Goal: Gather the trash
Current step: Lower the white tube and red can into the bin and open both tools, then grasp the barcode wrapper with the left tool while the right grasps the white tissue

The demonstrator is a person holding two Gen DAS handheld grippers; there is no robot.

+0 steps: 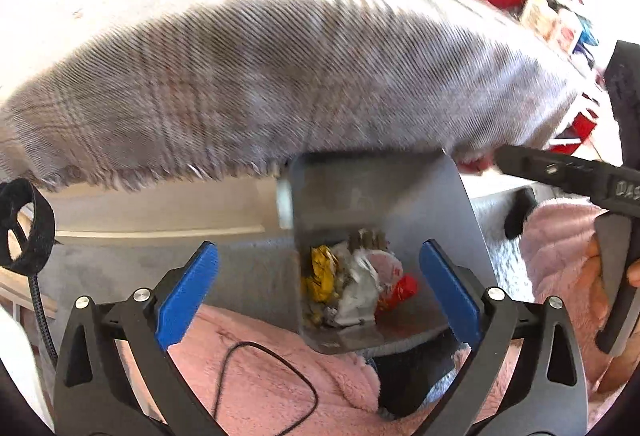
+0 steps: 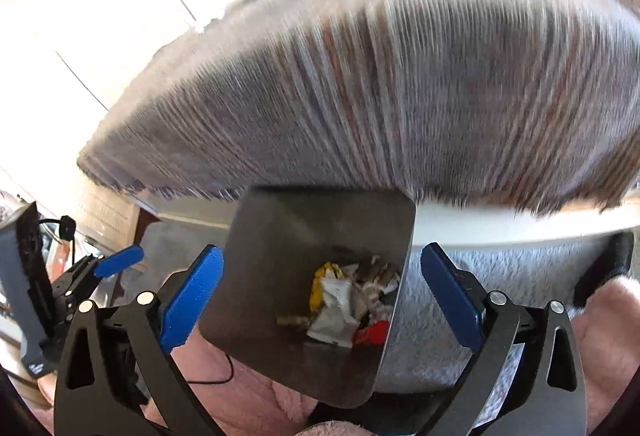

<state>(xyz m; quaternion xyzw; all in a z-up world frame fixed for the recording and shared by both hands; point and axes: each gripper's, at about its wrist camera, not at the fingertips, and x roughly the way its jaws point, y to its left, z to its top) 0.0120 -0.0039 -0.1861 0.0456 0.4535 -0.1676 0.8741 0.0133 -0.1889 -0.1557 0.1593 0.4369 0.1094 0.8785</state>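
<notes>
Trash point(image 1: 352, 284) lies heaped in the grey bin point(image 1: 384, 195), directly ahead of and below both claws. Left gripper point(image 1: 320, 296) and right gripper point(image 2: 320, 300) each gape fully, holding nothing, equally near, the bin between their 2 fingers.

Black grippers point(image 1: 320, 290), blue pads point(image 1: 186, 294), pink fleece sleeves point(image 1: 560, 256)

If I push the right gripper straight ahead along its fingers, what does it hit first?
Most likely the grey bin: its open mouth sits right between the open fingers of the right gripper, with wrappers at the bottom. Depth is unclear, so it may meet the bin's rim before the trash.
</notes>
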